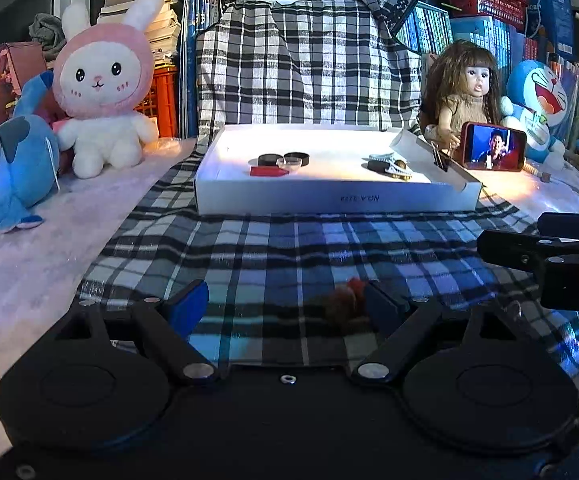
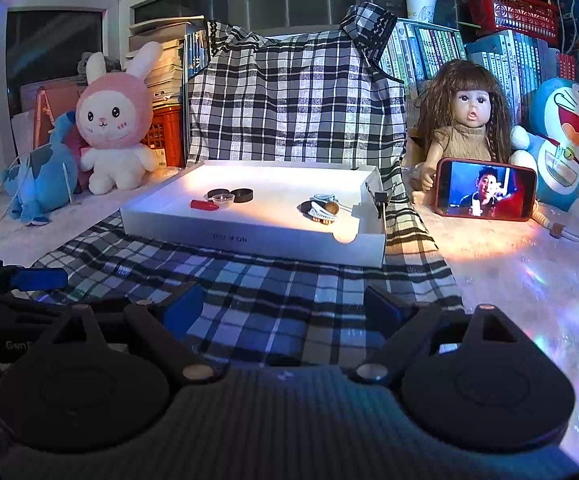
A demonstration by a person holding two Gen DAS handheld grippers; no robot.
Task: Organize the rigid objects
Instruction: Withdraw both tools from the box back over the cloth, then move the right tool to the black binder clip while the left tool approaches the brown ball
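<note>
While both claws sit low over the plaid cloth (image 1: 273, 248) short of the white tray (image 1: 329, 200), neither has anything to close on. The left gripper (image 1: 285, 308) stands wide, nothing held; a blurred reddish-brown lump lies on the cloth just inside its right finger, too smeared to identify. The right gripper (image 2: 283, 308) is also wide, with bare cloth between the jaws.

The task's things are all inside the tray, straight ahead of both claws and past the near wall. Left cluster: two black round lids (image 2: 231, 194), a clear small dish (image 2: 222, 199) touching them, and a red flat piece (image 2: 204, 204) just in front, its long axis roughly across the view. Right cluster: a white hair claw clip (image 2: 321, 211) over a brown bead and a dark disc, piled together, near the tray's right end.

Judgement: the left claw is nearer the lid cluster, the right claw nearer the clip pile. Either must clear the near wall and come down from above. A binder clip (image 2: 379, 199) on the right wall sits close to the pile.
</note>
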